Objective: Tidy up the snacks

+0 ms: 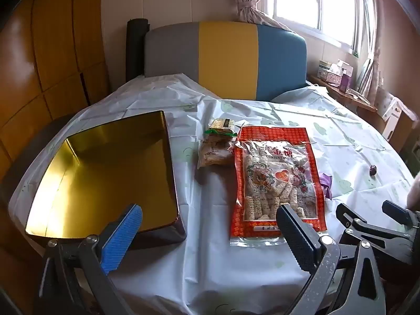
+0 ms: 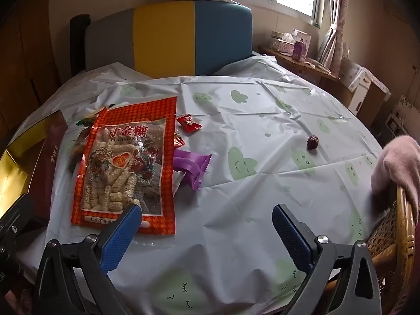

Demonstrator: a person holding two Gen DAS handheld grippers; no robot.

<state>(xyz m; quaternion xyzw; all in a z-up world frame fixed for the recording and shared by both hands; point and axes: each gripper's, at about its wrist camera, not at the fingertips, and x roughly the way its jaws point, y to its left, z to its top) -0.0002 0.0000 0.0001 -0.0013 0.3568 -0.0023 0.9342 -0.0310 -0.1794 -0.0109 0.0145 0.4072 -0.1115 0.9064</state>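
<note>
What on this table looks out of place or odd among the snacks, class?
One small dark red fruit, perhaps a dried date, lies alone and unwrapped on the tablecloth, well apart from the packets clustered by the large red snack bag. Small wrapped sweets, like the purple packet, lie partly tucked under that bag's edge.

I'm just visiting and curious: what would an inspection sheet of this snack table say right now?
Surface: round table under a pale tablecloth printed with green hearts.
Job's things: open gold tin, nothing in it; big red snack bag lying flat; small clear packet beside it; purple wrapper; red candy; one dark red fruit apart.
Clutter: nothing seen.
Grippers: left tool and right tool both open, holding nothing.
Cables: nothing seen.
Surroundings: grey, yellow and blue headboard, window, wicker chair.
</note>
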